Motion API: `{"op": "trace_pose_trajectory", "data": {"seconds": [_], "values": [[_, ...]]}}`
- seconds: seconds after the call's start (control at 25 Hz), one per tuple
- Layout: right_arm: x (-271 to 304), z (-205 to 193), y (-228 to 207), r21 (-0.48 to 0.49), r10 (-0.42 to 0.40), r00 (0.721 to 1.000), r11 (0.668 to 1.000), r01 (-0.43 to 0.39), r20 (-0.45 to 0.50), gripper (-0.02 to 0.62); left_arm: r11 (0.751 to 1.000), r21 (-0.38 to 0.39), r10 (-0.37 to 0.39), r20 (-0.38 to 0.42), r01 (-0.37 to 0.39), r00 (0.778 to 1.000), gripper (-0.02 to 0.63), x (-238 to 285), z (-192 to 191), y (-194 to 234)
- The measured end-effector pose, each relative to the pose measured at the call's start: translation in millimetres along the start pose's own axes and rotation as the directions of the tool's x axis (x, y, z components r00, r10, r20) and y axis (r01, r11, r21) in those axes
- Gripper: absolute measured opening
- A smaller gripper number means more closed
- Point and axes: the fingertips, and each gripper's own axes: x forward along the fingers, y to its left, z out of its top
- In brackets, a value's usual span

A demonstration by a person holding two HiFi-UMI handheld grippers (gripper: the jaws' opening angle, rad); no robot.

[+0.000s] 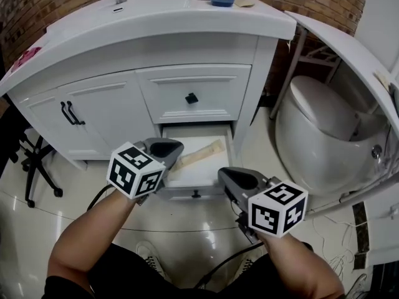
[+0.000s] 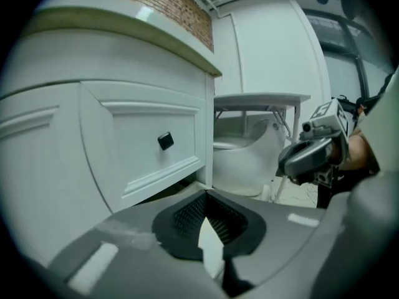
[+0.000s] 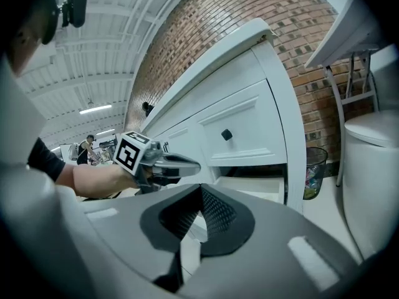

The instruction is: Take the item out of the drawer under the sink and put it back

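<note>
The item (image 1: 202, 151) reaches from the left tongs (image 1: 175, 150) over the drawer (image 1: 209, 170) under the sink (image 1: 149, 8).

The long, pale beige item (image 1: 201, 152) slanted above the open white drawer (image 1: 190, 178), its near end pinched between the fingers of the left gripper (image 1: 176, 151).

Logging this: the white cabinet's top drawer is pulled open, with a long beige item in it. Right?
No, it's the bottom drawer that is pulled open, with the long beige item in it; the top drawer is shut. See the head view.
</note>
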Motion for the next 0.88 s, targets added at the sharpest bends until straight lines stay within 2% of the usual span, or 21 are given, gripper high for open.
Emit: {"op": "trace_pose_trajectory", "data": {"seconds": [0.12,0.24,0.4,0.56,0.72,0.88], "values": [[-0.8,0.4,1.7,-0.009,0.001,1.000,1.000,-0.001,0.003,0.003,0.999,-0.041,0.025,0.063,-0.023,0.998,0.006,-32.6,7.4,-6.2],[-2.8,5.1,2.8,-0.014,-0.002,1.000,1.000,0.002,0.025,0.003,0.997,-0.073,0.040,0.085,-0.034,0.996,0.006,-57.5,12.4,-10.2],[-5.3,8.9,4.3,-0.017,-0.004,0.999,1.000,0.005,0.045,0.003,0.992,-0.125,0.019,0.135,-0.002,0.991,0.006,-85.1,16.0,-31.9],[-6.9,7.2,8.0,-0.028,0.003,0.999,1.000,-0.002,0.039,0.003,0.989,-0.145,-0.018,0.156,0.040,0.988,0.006,-89.6,0.6,-57.9],[-4.5,1.2,10.0,-0.042,0.005,1.000,0.999,-0.004,0.016,0.003,0.978,-0.194,-0.040,0.174,0.074,0.984,0.006,-84.3,-10.9,-63.0],[-4.3,-1.3,10.6,-0.052,0.001,1.000,0.999,-0.001,0.005,0.003,0.975,-0.207,-0.052,0.151,0.084,0.987,0.006,-81.3,-20.9,-66.7]]}}
